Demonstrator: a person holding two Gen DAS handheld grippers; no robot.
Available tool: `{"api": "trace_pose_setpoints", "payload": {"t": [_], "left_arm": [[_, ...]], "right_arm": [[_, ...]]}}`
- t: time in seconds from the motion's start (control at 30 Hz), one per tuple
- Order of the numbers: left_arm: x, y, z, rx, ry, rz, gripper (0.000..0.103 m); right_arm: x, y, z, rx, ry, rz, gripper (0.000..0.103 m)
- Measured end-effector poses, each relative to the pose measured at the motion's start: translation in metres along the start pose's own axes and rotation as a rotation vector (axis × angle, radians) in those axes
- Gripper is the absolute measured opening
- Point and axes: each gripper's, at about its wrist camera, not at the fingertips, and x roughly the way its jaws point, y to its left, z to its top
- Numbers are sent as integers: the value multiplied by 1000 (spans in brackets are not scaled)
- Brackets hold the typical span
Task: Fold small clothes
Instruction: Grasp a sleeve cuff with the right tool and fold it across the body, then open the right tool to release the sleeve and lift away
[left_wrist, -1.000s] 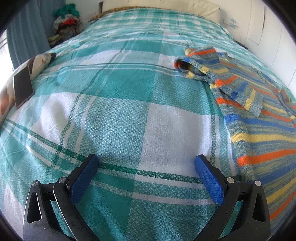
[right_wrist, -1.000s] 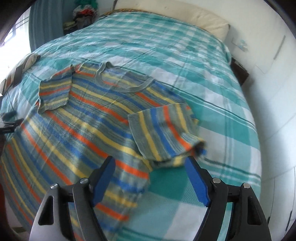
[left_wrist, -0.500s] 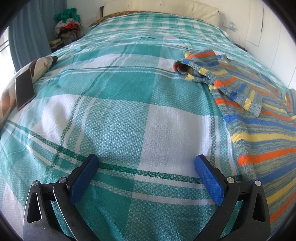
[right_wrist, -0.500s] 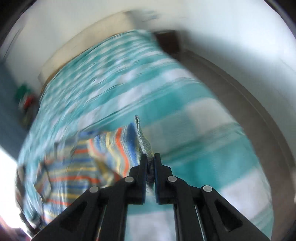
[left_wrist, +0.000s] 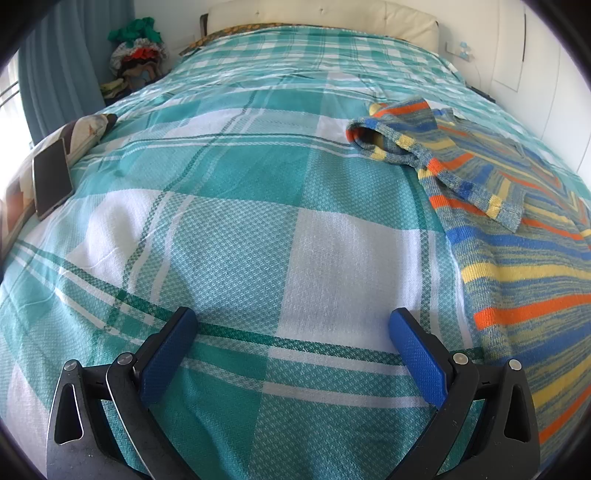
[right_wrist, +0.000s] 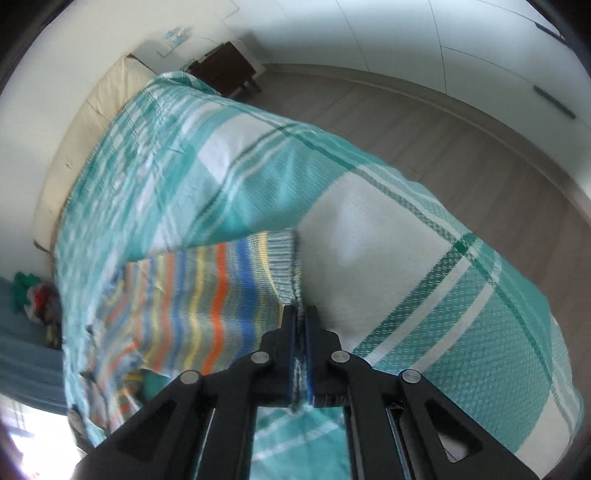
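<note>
A small striped sweater (left_wrist: 517, 236) lies on a big bed with a teal and white checked bedspread (left_wrist: 236, 229). In the left wrist view the sweater is on the right side of the bed. Its long side runs from near the camera up toward the headboard (left_wrist: 317, 11). One short sleeve (left_wrist: 391, 133) is folded in over the body, and its open end points left.

The left gripper (left_wrist: 293, 328) hangs over bare bedspread, just left of the sweater. Its blue fingers are spread wide and hold nothing.

The right gripper (right_wrist: 300, 314) has its fingers pressed together on the ribbed edge of the sweater (right_wrist: 207, 295). The cloth runs away from the fingers to the left, with its stripes up and down in this tilted, blurry view.

A phone (left_wrist: 51, 177) rests on a patterned pillow (left_wrist: 86, 131) at the left edge of the bed
</note>
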Motion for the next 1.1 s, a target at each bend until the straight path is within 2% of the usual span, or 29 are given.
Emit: {"api": "trace_pose_setpoints", "payload": {"t": [0.07,0.13,0.3,0.4,0.53,0.57,0.6,0.67,0.7,0.8,0.9,0.97,1.0,1.1], "left_arm": [[0,0,0,1,-1,1,103],[0,0,0,-1,-1,0,103],[0,0,0,0,-1,0,103],[0,0,0,0,-2,0,103],[0,0,0,1,0,3,103],[-1,0,-1,0,0,3,103],[0,0,0,0,2,3,103],[-1,1,-1,-3,3,-1,103],[-1,1,-1,-6,3,-4,103],[-2,2,-1,-10,2,-10,103],[-1,2,0,-8,7,-7,103],[0,3,2,-8,19,-14,103],[0,4,2,-6,29,-19,103],[1,5,4,-5,50,-31,103]], "right_arm": [[3,13,-2,-105,-26,-77,2],[6,21,-7,-170,-36,-118,2],[-4,16,-11,-223,-47,-107,3],[-22,11,-13,-224,-55,-105,9],[-34,41,-21,-365,-74,-37,11],[-31,48,-26,-396,-61,-18,16],[-26,53,-30,-418,-46,-19,24],[-7,53,-41,-455,14,-64,35],[-1,47,-44,-455,29,-87,33],[-11,39,-51,-433,-4,-98,31],[-29,39,-63,-445,-5,-132,35],[-49,38,-74,-430,-2,-75,38],[-60,40,-84,-425,-5,-43,44],[-85,52,-118,-455,-22,16,54]]}}
